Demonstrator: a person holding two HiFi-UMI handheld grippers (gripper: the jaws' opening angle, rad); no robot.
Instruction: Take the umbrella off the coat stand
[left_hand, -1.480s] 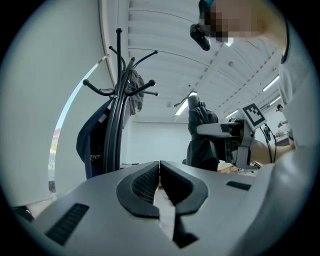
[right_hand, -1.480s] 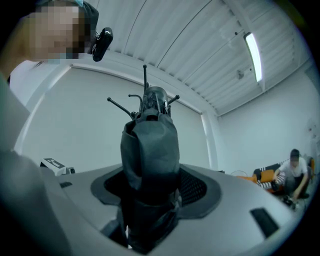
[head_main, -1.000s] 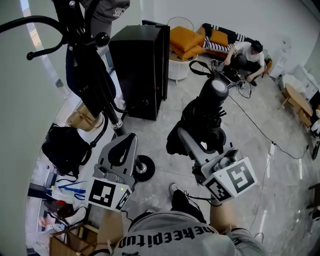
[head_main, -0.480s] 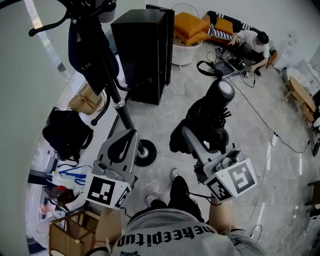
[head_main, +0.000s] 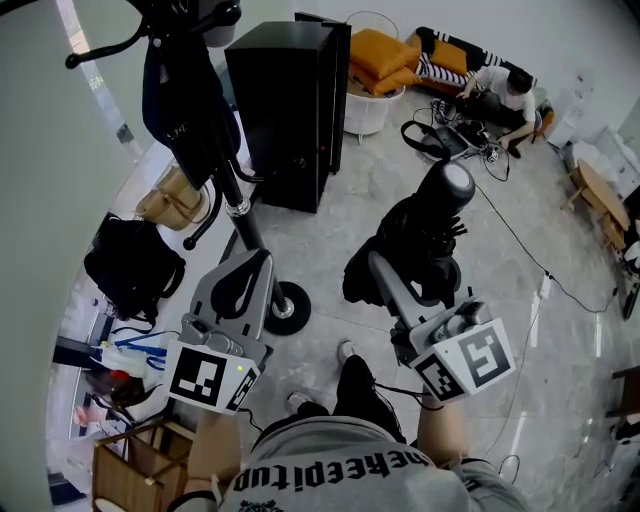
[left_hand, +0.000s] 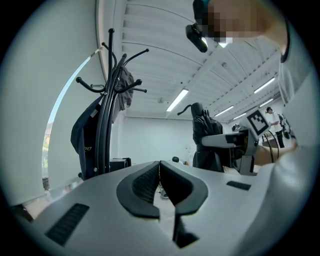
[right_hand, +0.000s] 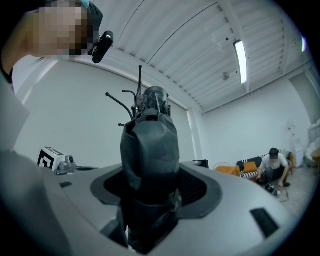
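Compared with 1 second ago, the coat stand (head_main: 240, 215) sits slightly higher at upper left, and the umbrella (head_main: 425, 235) keeps its place at centre right, well apart from it. Removal appears complete. The right tool (right_hand: 152, 182) is clamped on the folded canopy. The left tool (left_hand: 160, 175) is closed on nothing. The umbrella's lower end is hidden, and the stand's top is cut off.
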